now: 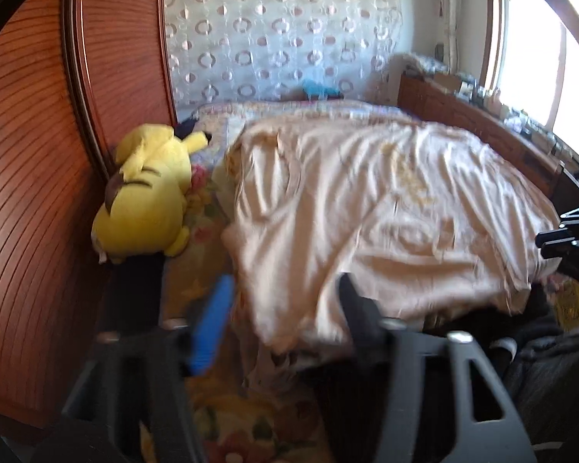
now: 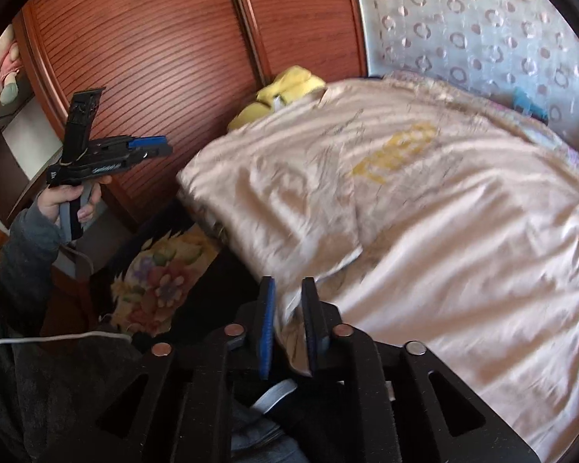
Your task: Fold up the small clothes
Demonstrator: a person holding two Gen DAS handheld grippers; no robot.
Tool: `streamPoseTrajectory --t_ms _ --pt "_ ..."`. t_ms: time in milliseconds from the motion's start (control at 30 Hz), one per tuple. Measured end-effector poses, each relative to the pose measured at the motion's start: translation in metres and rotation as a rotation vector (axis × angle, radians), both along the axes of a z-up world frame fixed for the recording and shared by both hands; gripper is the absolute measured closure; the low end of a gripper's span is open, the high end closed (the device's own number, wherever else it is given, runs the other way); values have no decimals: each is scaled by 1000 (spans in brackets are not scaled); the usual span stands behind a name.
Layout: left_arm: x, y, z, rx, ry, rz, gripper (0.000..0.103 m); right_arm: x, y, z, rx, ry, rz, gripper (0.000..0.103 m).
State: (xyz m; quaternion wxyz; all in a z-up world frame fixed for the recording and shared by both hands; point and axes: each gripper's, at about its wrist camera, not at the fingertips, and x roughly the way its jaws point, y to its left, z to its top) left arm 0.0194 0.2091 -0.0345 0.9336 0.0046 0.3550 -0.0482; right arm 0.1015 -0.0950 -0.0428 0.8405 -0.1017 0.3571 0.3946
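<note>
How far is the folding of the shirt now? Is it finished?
Not finished. The cream shirt lies spread on the bed, one side edge turned over. Nothing is in hand: the left gripper is open and the right gripper holds no cloth. The main folds remain.

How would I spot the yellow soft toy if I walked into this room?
Find the reddish wooden wardrobe with ribbed doors beside the bed. At its foot, on the flowered bedspread, lies the plush toy, left of the pale cream T-shirt. It is the only bright yellow stuffed thing there, with dark-tipped ears.
</note>
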Motion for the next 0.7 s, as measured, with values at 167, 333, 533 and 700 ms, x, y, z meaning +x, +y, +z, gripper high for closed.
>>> streamPoseTrajectory --t_ms 167,333,533,700 --pt "33 -13 12 -33 -49 -9 26 28 -1 12 12 -120 -62 80" --pt "82 -43 14 -24 -42 -50 26 80 7 1 -6 -130 -123 77" --pt "143 -66 15 -2 -17 -65 26 148 21 -14 -64 -114 -192 60" --pt "194 -75 11 3 24 -72 26 194 32 -19 -101 -32 -209 43"
